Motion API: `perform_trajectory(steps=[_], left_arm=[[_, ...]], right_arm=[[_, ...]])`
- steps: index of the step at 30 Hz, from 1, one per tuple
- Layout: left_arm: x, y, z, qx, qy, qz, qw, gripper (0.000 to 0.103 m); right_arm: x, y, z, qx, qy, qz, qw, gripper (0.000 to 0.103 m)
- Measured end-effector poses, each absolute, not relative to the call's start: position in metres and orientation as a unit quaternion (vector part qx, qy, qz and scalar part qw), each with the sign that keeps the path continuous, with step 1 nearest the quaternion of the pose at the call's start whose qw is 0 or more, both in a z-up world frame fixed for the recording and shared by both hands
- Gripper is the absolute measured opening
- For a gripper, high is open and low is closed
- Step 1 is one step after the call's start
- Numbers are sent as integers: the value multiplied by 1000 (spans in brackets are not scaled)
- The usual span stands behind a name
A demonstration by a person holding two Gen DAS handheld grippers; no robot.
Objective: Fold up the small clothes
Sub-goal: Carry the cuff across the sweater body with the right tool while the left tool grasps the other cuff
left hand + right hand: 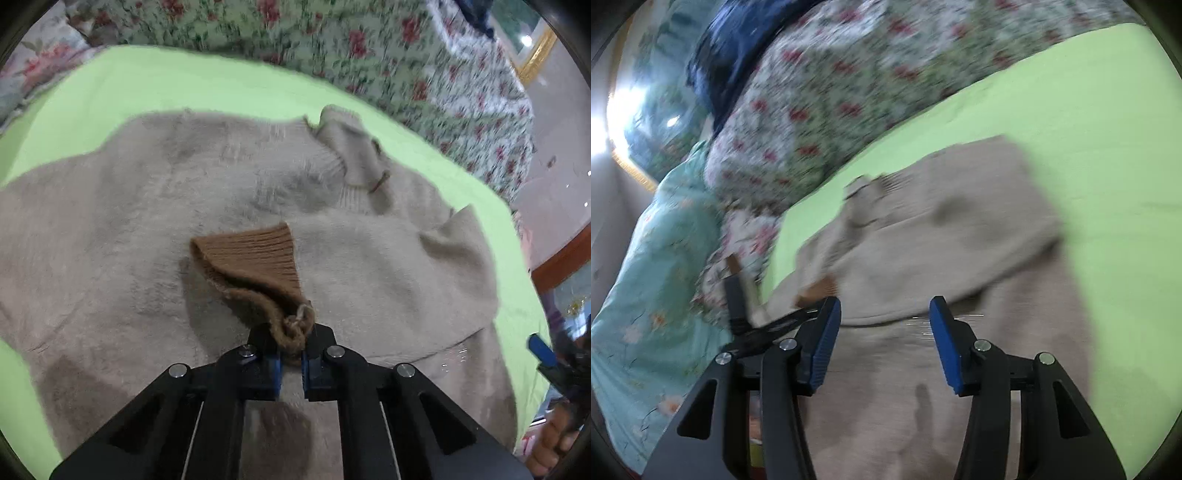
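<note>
A fuzzy beige sweater point(147, 229) lies spread on a lime green sheet point(166, 81), its turtleneck collar point(351, 147) toward the far right. My left gripper point(291, 345) is shut on the brown ribbed cuff point(255, 254) of a sleeve and holds it over the sweater's body. In the right wrist view the sweater point(942, 240) shows blurred, with the brown cuff point(820, 288) at the left. My right gripper point(884, 332) is open and empty, just above the sweater. It also shows at the right edge of the left wrist view point(550, 358).
A floral quilt point(332, 44) is bunched along the far side of the sheet. A teal floral pillow point(653, 277) and dark blue cloth point(738, 48) lie left in the right wrist view. A wooden bed edge point(561, 258) runs at the right.
</note>
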State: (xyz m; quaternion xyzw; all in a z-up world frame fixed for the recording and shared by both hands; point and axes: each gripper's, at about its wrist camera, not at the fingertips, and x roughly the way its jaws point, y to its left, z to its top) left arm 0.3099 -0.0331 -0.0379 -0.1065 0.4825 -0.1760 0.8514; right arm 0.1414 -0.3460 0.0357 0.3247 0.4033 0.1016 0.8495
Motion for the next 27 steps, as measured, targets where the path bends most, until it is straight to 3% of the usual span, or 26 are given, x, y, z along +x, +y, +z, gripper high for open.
perform_trajectory(steps=[4, 14, 21, 22, 23, 24, 27], left_arm=[[285, -1, -8, -95, 426, -147, 888, 6], [286, 26, -40, -132, 454, -134, 871, 6], [277, 15, -50, -100, 464, -137, 870, 7], [277, 14, -51, -99, 465, -137, 869, 7], [278, 13, -51, -98, 466, -137, 869, 7], [278, 13, -50, -98, 465, -139, 869, 7], [278, 8, -42, -99, 454, -158, 871, 7]], right_arm=[[135, -384, 27, 325, 408, 48, 852, 51], [198, -408, 4, 307, 433, 14, 848, 55], [275, -397, -29, 259, 481, 16, 838, 60], [284, -392, -37, 249, 494, 19, 833, 57], [290, -388, -43, 238, 502, 25, 831, 46], [292, -385, -44, 227, 502, 34, 834, 12], [282, -392, -23, 216, 469, 24, 856, 11]])
